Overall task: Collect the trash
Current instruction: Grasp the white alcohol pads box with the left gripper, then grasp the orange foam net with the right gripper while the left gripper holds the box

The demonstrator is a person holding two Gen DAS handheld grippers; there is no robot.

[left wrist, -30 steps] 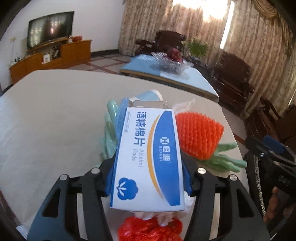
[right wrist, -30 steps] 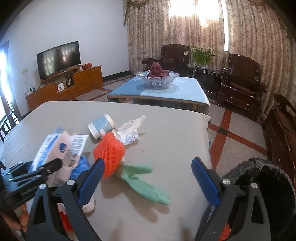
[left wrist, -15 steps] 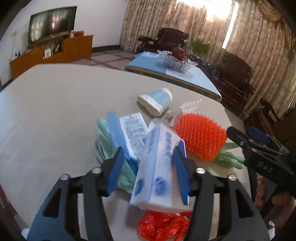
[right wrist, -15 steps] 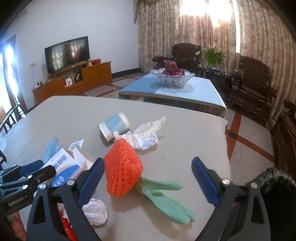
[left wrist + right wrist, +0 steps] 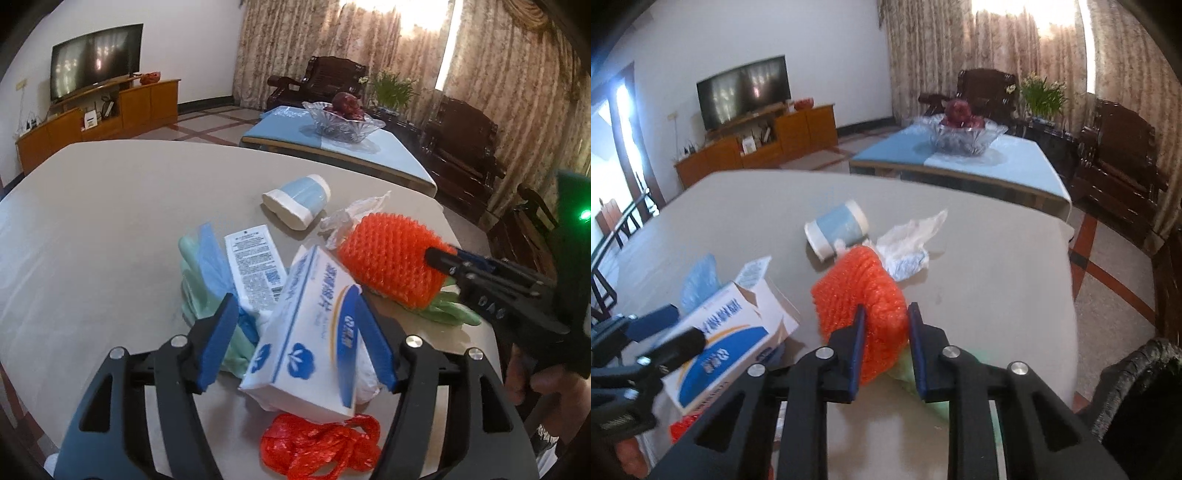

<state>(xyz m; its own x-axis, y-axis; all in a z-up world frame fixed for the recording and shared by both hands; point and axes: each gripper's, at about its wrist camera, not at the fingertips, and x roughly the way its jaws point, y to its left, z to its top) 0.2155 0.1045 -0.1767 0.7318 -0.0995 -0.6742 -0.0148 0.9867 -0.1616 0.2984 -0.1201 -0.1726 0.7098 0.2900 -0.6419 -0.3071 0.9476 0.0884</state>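
Since the earlier frame, right gripper [image 5: 883, 345] jaws are closing on the orange foam net [image 5: 862, 308] at frame centre on the tabletop [image 5: 979, 258], while left gripper [image 5: 295, 341] jaws are opening around the box [image 5: 306, 343], which may topple.

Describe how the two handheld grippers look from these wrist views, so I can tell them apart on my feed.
Both look alike. The left gripper and right gripper have black, cut-out plastic arms with silver screw heads and flat blue pads on the inner finger faces. Seen from the left wrist view, the right gripper's side carries raised lettering, and a green light glows on the dark unit behind it. No sleeve is clearly visible.
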